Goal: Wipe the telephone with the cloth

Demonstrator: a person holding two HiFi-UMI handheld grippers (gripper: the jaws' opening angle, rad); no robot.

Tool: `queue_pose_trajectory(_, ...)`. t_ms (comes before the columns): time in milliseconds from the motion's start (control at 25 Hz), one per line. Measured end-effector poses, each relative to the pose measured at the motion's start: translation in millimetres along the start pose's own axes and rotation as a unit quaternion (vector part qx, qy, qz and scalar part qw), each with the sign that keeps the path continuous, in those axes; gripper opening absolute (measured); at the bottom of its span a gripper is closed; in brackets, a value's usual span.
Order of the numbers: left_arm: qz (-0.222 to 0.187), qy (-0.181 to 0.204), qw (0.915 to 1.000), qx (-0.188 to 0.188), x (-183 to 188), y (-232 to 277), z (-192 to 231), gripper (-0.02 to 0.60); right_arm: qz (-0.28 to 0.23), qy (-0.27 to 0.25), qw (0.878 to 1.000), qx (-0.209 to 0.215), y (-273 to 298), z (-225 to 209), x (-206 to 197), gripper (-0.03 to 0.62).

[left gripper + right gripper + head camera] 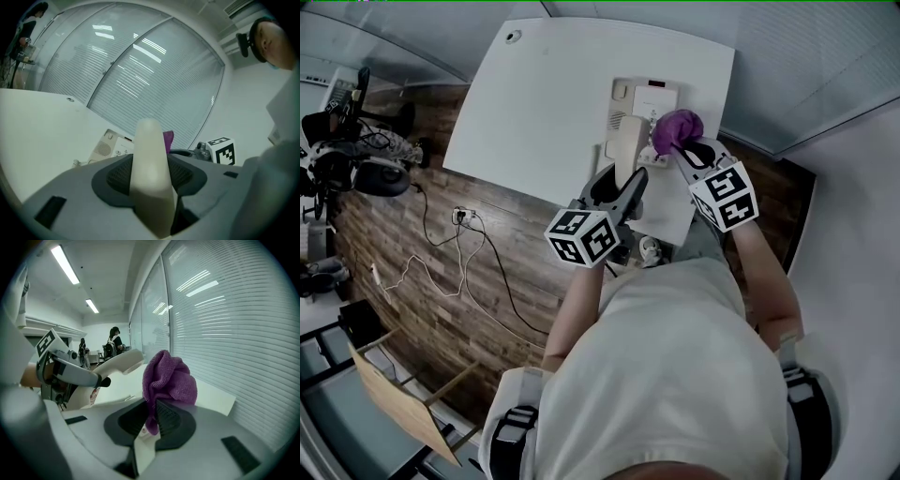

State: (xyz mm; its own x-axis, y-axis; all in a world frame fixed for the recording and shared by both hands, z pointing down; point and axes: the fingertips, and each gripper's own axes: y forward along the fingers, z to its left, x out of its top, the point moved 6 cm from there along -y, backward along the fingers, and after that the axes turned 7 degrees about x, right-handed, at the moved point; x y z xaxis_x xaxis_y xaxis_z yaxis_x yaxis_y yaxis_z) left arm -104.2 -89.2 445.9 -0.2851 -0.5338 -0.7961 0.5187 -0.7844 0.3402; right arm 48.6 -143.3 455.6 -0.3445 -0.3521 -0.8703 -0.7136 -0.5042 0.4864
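Left tongs (pixel 623 187) clamp the cream handset (pixel 628 141) – right tongs (pixel 152 416) pinch the purple cloth (pixel 168 378) (telephone (pixel 661 98) lettering too small to read).

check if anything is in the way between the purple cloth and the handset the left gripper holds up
Nothing visible does. The cloth, clamped in the right gripper, sits right beside the handset, which the left gripper grips above the telephone base; nothing lies between them. Whether they touch cannot be told.
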Motion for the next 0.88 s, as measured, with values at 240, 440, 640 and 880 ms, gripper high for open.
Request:
queue_pose_trajectory(240,-0.013,-0.004,0.9991,-0.041,-3.4,-16.9,-8.7,0.225,0.006,-0.039,0.999,0.025,1.3,23.3,14.6,0.046)
queue_pose_trajectory(440,-0.017,-0.002,0.9988,-0.045,-6.4,-25.8,-9.4,0.225,0.011,-0.067,0.997,0.040,2.3,44.2,19.7,0.046)
queue_pose_trajectory(640,-0.024,-0.003,0.9985,-0.050,-7.1,-32.0,-7.9,0.225,0.009,-0.093,0.993,0.069,4.7,63.1,19.6,0.046)
queue_pose_trajectory(880,-0.030,-0.007,0.9985,-0.046,-5.2,-39.3,-5.9,0.225,0.015,-0.129,0.988,0.083,4.6,78.9,19.4,0.046)
